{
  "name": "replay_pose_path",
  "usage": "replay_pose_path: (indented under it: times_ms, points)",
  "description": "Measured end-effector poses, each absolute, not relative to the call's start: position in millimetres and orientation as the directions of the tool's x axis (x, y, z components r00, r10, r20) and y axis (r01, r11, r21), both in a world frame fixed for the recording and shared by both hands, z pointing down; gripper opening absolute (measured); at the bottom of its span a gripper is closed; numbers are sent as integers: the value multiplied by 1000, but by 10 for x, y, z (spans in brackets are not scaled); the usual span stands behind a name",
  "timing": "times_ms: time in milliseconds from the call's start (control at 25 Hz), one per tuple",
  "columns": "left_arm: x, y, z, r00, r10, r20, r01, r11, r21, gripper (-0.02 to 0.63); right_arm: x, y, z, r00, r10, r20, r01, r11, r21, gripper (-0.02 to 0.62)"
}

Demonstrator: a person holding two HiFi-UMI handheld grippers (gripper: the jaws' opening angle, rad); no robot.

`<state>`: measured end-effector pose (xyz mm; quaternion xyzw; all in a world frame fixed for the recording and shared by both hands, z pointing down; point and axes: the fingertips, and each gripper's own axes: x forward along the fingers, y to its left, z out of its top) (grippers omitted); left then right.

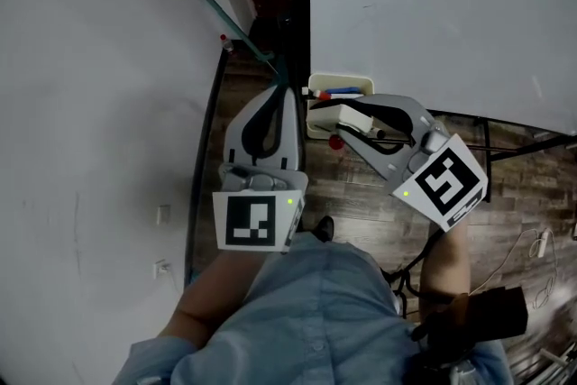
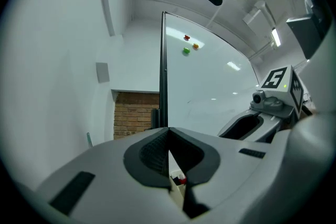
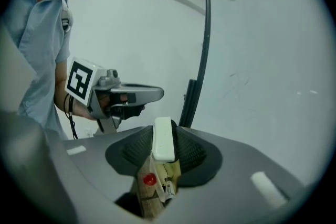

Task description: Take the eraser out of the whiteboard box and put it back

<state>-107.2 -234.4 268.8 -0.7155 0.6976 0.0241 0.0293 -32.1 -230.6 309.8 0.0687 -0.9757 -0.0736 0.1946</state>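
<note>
While eraser (image 1: 350, 115) in tool (image 3: 165, 132), markers (image 1: 342, 92) in box (image 1: 365, 79).

The whiteboard box (image 1: 365, 84), just above frame centre, carries markers (image 1: 341, 92) at its 12 o'clock end. The wood-plank floor (image 1: 361, 198) bears a white cable (image 1: 542, 242) at 4 o'clock.

Low in the left gripper view, the fingers (image 2: 151, 157) hide most of the whiteboard box (image 2: 176, 190). A red item (image 2: 180, 180) there is too small to tell.
</note>
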Motion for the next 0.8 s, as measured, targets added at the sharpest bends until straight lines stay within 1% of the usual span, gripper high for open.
replay_pose_path:
  times_ms: [200, 360, 600, 800]
  points:
    - [-929, -2163, 2604, 23, -994, -103, -1000, -21, -20, 3, -140, -2237, 2831, -934, -241, 264, -198, 964, 176, 133]
    - [-881, -2048, 2554, 14, -993, -118, -1000, -11, -28, 3, -24, -2130, 2657, -937, -279, 212, -239, 951, 193, 133]
    - [-848, -1908, 2502, 11, -990, -142, -999, -6, -37, 3, 64, -2026, 2533, -934, -307, 184, -270, 941, 204, 135]
    - [-853, -1824, 2470, 10, -988, -153, -999, -6, -31, 3, 52, -1939, 2494, -937, -304, 169, -268, 941, 208, 135]
